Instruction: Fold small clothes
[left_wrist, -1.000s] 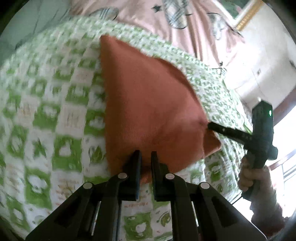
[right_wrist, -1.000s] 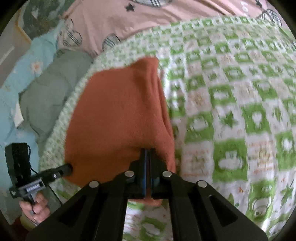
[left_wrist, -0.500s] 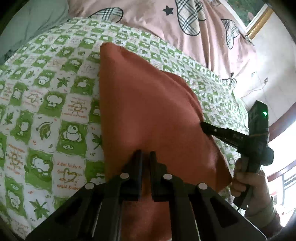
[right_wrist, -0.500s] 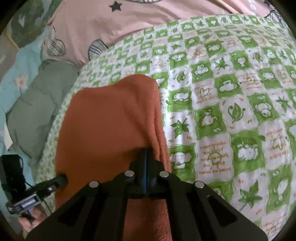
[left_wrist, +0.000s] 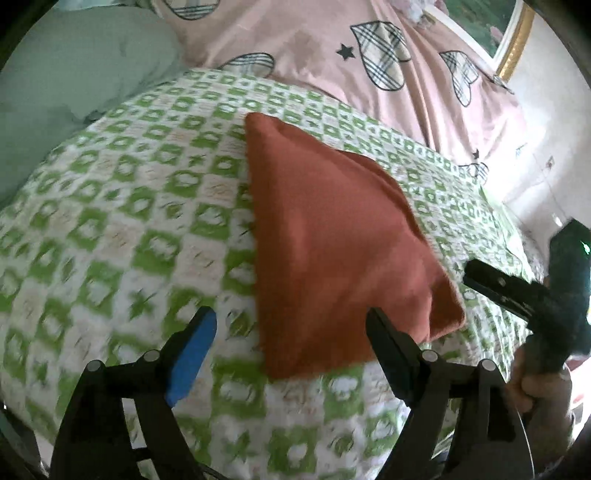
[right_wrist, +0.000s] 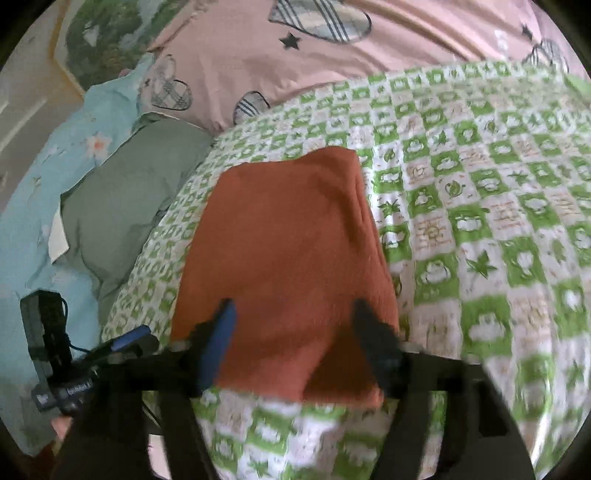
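We are looking at the orange cloth (left_wrist: 332, 251), lying folded on the green-checked bed cover (left_wrist: 122, 229) just ahead of both sets of fingers. The left gripper (left_wrist: 291, 350) and the right gripper (right_wrist: 295, 343) have just been opening; their fingers are standing released, with nothing pinched between them. We are judging the cloth as light, soft and limp, likely to sag when lifted, so it is best taken by its near corners or folded edge.

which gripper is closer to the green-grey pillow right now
Left. The left gripper hangs over the folded orange cloth's edge on the side of the pillow; the right gripper is over the cloth's far edge.
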